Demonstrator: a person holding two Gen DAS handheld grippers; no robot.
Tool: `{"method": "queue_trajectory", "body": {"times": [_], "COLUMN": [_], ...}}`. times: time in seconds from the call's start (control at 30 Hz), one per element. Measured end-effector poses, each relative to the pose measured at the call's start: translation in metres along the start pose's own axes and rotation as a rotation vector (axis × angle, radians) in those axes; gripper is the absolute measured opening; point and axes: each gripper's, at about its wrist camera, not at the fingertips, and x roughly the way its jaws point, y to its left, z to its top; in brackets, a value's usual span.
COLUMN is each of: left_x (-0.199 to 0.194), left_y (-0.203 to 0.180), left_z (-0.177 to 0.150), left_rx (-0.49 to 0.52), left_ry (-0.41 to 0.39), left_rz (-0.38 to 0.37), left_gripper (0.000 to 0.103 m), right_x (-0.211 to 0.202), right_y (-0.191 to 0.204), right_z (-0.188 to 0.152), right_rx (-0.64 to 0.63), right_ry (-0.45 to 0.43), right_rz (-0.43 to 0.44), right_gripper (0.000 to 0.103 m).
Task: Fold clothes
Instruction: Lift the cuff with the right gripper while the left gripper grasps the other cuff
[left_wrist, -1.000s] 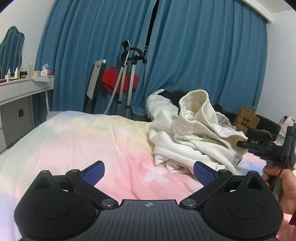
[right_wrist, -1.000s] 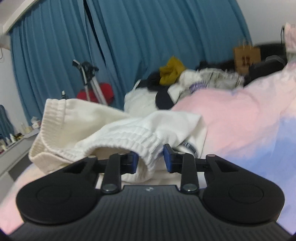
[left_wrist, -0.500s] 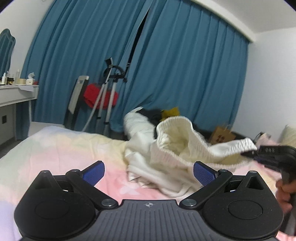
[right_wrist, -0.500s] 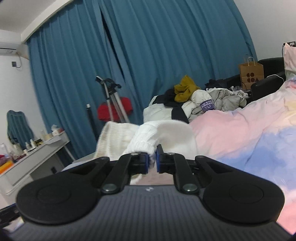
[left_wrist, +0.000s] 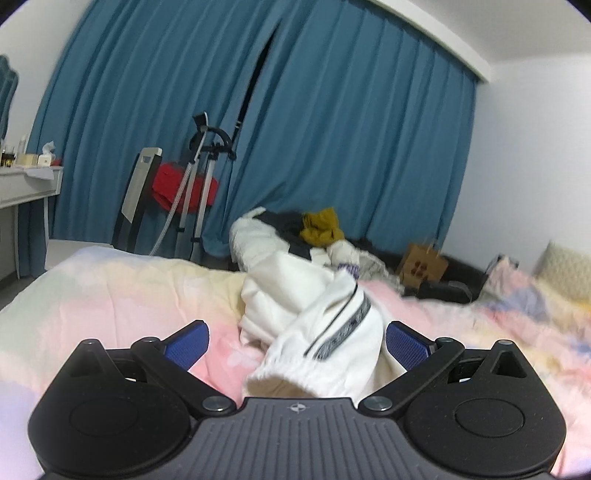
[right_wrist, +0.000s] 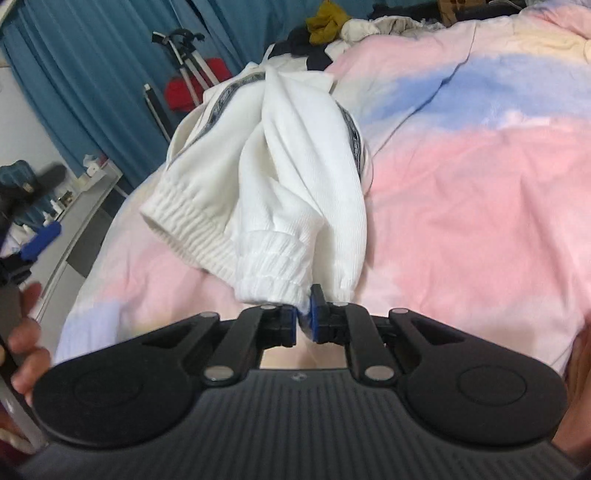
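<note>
White sweatpants (right_wrist: 295, 177) with a dark side stripe are up off the bed (right_wrist: 480, 192), dangling bunched from one ribbed cuff! The right claw (right_wrist: 303, 325) has its two blue pads pinched tight on that cuff, and the fabric trails away from it in a twisted rope toward the far edge of the mattress, the elastic waistband or second cuff sagging open just beside it. The left claw (left_wrist: 297, 345) is spread wide, gripping nothing; through its camera the same garment (left_wrist: 321, 332) hangs right in the gap between the pads, a gathered opening closest to the lens, but neither pad appears to touch it.

As for progress: very early, by my reading. No crease has been laid, nothing is flattened, and the pants are crumpled rather than spread. What is left looks like everything: a second hold from the left side, shaking the legs straight, laying them flat on the pink and blue duvet, then the folds. And behind, a heap of other clothes (left_wrist: 317, 232) waits at the far edge of the bed, untouched.
</note>
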Motion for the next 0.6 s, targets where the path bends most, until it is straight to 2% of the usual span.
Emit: {"method": "queue_trajectory", "body": {"times": [0.1,0.2,0.37,0.47,0.53,0.6], "left_x": [0.019,0.05,0.104,0.126,0.135,0.141], "left_y": [-0.009,-0.015,-0.002,0.005,0.008,0.018], "left_z": [-0.011,-0.021,-0.03,-0.033,-0.033,-0.03], "left_rx": [0.062,0.109,0.06,0.024,0.012,-0.031], "left_ry": [0.038,0.072,0.172,0.227,0.236,0.261], "left_rz": [-0.007,0.034,0.031,0.027,0.047,0.075], "left_gripper": [0.103,0.103,0.102,0.092,0.081,0.053], "right_x": [-0.011,-0.009,-0.008,-0.011,-0.008,-0.007], "right_y": [0.006,0.004,-0.007,-0.007,0.001,0.009], "right_z": [0.005,0.004,-0.001,-0.003,-0.006,-0.011], "right_rx": [-0.024,-0.039,-0.035,-0.048,-0.081,-0.109], "right_ry": [-0.072,-0.092,-0.095,-0.093,-0.086,-0.079], "right_rz": [0.008,0.0,-0.002,0.015,0.014,0.013], "right_gripper": [0.01,0.01,0.01,0.01,0.01,0.01]}}
